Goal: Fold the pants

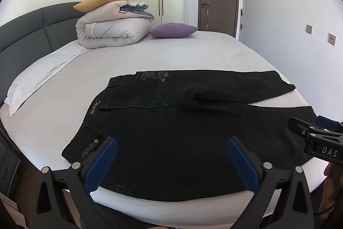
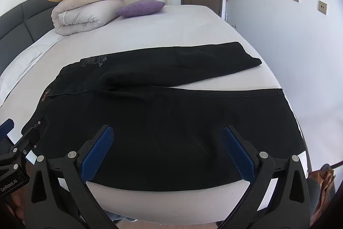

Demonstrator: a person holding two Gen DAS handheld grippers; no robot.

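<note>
The black denim pants (image 1: 182, 121) lie spread flat across the lower middle of the frame on the white-sheeted bed (image 1: 171, 53), waistband at left. The left gripper (image 1: 171, 156) and the right gripper (image 2: 168, 143) hover over them, blue-padded jaws spread wide, gripping nothing.

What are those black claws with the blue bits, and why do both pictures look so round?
A person holds a grabbing tool in each hand. Each tool carries a wide, bendy-looking camera, so one picture comes from the left gripper and the other from the right gripper. Both are open and hold nothing. In front of them black pants lie spread flat on a bed, waiting to be folded. Farther back sit a folded duvet and a purple pillow.
</note>
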